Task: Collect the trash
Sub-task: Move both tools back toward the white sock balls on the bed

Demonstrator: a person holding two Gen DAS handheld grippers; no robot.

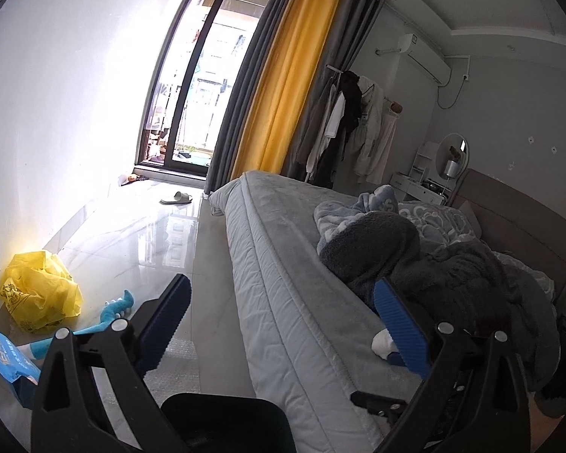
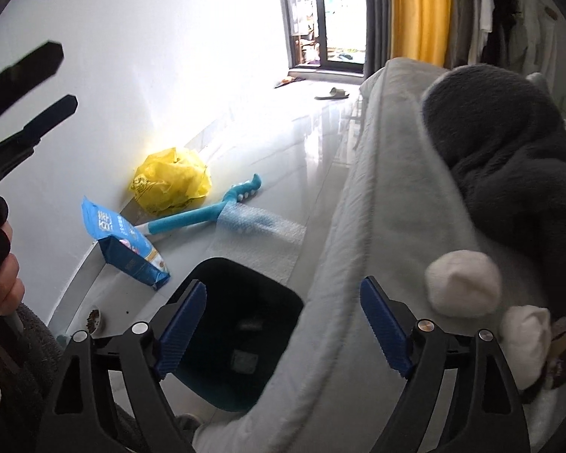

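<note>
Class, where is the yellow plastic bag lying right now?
In the right wrist view, the yellow plastic bag lies on the floor against the white wall, beside the blue foam stick.

bin [image 2: 241,336] sits on the floor [image 2: 283,173] right up against the side of the bed [image 2: 381,226], low in the right wrist view. a sheet of bubble wrap [image 2: 260,234] lies on the floor just behind it. left of the bin a pouch [image 2: 126,243] stands by the wall [image 2: 132,56], with a small bowl [image 2: 96,319] nearer the camera. behind the pouch a long-handled toy [image 2: 203,213] lies with one end under the wrap, and a crumpled bag [image 2: 169,181] sits against the wall beyond. on the bed, a blanket heap [image 2: 509,158] with two rolled socks [image 2: 462,287] in front of it. far back, a slipper [image 2: 334,93] lies near the balcony door [image 2: 320,11].
</note>
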